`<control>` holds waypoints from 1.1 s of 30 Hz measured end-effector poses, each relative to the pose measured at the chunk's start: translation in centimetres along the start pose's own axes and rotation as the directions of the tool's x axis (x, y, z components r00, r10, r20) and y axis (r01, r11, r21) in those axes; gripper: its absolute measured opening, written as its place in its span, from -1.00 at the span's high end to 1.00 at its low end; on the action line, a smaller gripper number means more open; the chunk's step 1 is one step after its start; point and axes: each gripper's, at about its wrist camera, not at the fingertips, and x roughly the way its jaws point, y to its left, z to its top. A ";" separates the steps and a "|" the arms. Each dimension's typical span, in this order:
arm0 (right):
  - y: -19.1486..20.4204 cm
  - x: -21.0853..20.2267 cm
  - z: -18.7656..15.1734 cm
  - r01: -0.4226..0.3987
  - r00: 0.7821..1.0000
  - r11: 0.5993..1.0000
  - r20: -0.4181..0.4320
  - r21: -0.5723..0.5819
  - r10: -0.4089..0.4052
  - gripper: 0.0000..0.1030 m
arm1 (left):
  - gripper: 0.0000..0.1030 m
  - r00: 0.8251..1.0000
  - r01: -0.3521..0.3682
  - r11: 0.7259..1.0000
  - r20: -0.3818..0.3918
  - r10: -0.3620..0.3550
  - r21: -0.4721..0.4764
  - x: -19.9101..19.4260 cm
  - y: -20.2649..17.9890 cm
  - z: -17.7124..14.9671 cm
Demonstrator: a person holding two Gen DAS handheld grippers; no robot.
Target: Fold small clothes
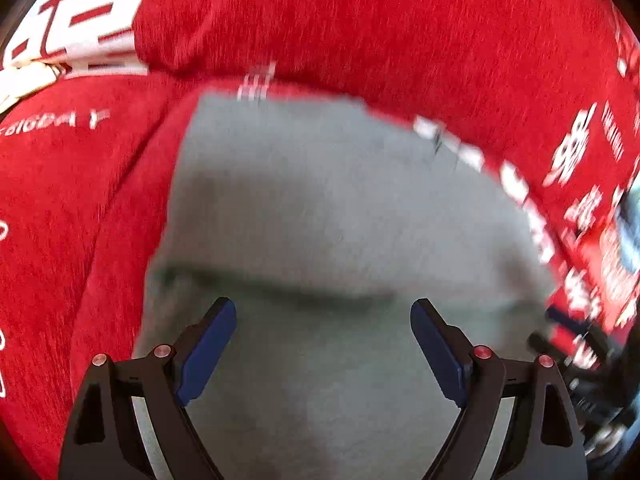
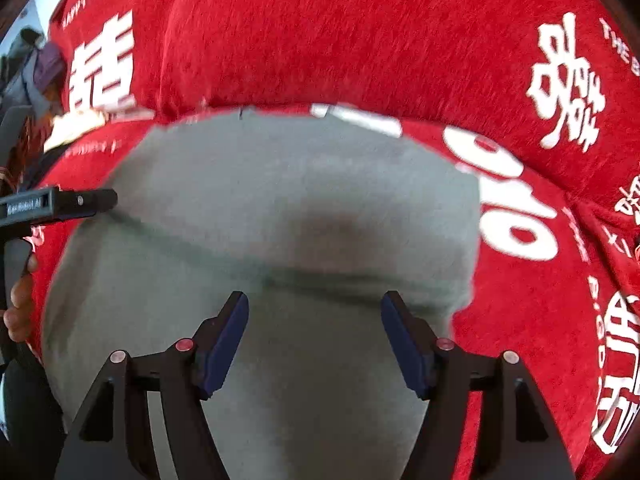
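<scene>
A pale grey-green piece of soft knit cloth [image 1: 320, 216] lies spread on a red plush cover printed with white characters and lettering [image 1: 360, 20], and it fills the lower middle of both wrist views. A fold line or raised ridge runs across it just ahead of each pair of fingers. Whether a desk or a bed lies under the red cover cannot be told.

The left gripper [image 1: 323, 346] hangs over the near part of the cloth with its blue-padded fingers spread wide and nothing between them. The right gripper [image 2: 315, 340] also stands open over the cloth, its fingers a little less far apart and holding nothing. At the left edge of the right wrist view, the left gripper's black body and the hand [image 2: 18, 308] holding it sit at the garment's left border.

The step in hand looks like taking a fresh hold for the next fold. To do it well, each gripper should come down on an edge or corner of the cloth, not the middle, so that only the layers meant to move are pinched. The red cover below is plush and could be caught too, so the fingers should close shallowly. Both sides should lift together to keep the crease straight.
</scene>
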 end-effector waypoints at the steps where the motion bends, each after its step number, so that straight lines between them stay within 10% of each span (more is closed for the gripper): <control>1: -0.1 0.7 -0.5 0.016 1.000 1.000 -0.027 -0.002 -0.016 -0.40 | -0.74 1.000 -0.002 1.000 0.026 0.002 0.014 0.0 0.3 -0.2; 13: -4.3 -2.7 -7.1 0.112 0.990 0.994 -0.084 0.010 -0.111 -0.55 | -0.75 0.987 -0.158 0.974 0.065 0.150 0.161 -5.2 2.6 -5.4; 19: 0.9 -5.1 -5.3 0.052 0.999 0.994 0.000 -0.095 -0.052 -0.56 | -0.75 0.998 -0.021 0.987 0.063 0.011 0.162 -5.7 -1.3 -6.2; 23: 7.8 -1.7 -5.1 -0.023 0.997 0.969 -0.074 -0.247 0.004 -0.55 | -0.78 0.991 -0.125 0.937 0.003 0.131 0.325 -2.0 -5.0 -8.5; 33: 4.5 -5.1 -16.6 -0.001 0.991 0.883 -0.118 -0.470 -0.062 -0.62 | -1.00 0.979 -0.165 0.922 -0.057 0.197 0.349 -5.2 0.1 -17.1</control>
